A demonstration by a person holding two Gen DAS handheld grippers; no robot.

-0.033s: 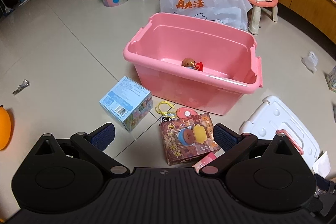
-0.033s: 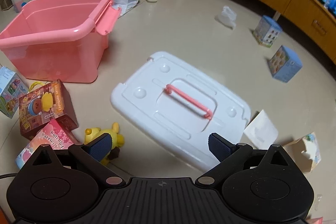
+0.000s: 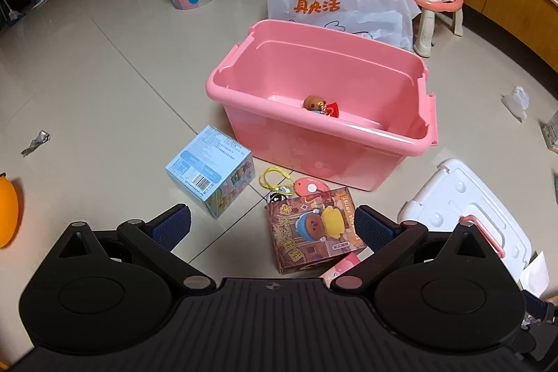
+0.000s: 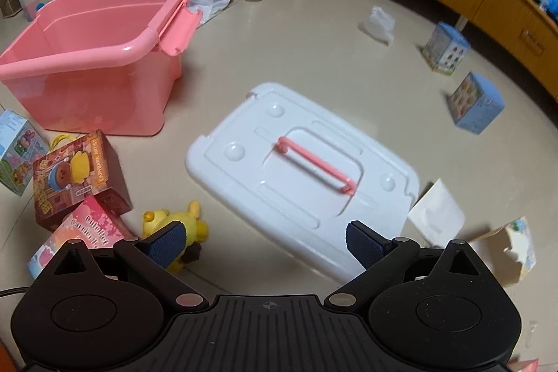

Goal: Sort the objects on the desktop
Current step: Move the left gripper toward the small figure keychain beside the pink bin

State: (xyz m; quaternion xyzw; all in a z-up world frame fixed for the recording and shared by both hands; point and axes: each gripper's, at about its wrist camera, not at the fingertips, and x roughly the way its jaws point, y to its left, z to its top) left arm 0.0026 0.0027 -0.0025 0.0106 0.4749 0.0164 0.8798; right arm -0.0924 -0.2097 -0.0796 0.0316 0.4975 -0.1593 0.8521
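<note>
Left gripper (image 3: 273,225): jaws spread wide, nothing between them. It hovers above the floor with the brown toy box (image 3: 312,229) lying flat just ahead, toward the right pad. Right gripper (image 4: 265,241): likewise spread and holding nothing, hanging over the near edge of the white lid (image 4: 303,169), which lies flat on the floor with its pink handle up.

Near field, right wrist view: a pink printed box (image 4: 75,229) at 9 o'clock of the gripper, touching the brown toy box; a yellow plush toy (image 4: 174,225) partly behind the left pad.

Mid field, left wrist view: a light-blue box (image 3: 209,169) at 11 o'clock, well apart from the jaws; a yellow cord with a pink tag (image 3: 296,185) at 12 o'clock, between the brown toy box and the bin.

Far field: the pink bin (image 3: 324,100) at 12 o'clock, open, with one small brown figure (image 3: 319,105) inside.

Procedure (judgement only): if the brown toy box is the pick, centre the left jaws across its narrower sides, lower squarely, close firmly, and lift clear of the bin rim before release.

Count: one bin, one lid, one plush, one figure in the bin, one corded tag. Boxes by the bin: three. Two more blue boxes (image 4: 476,101) lie at 2 o'clock of the right gripper.
</note>
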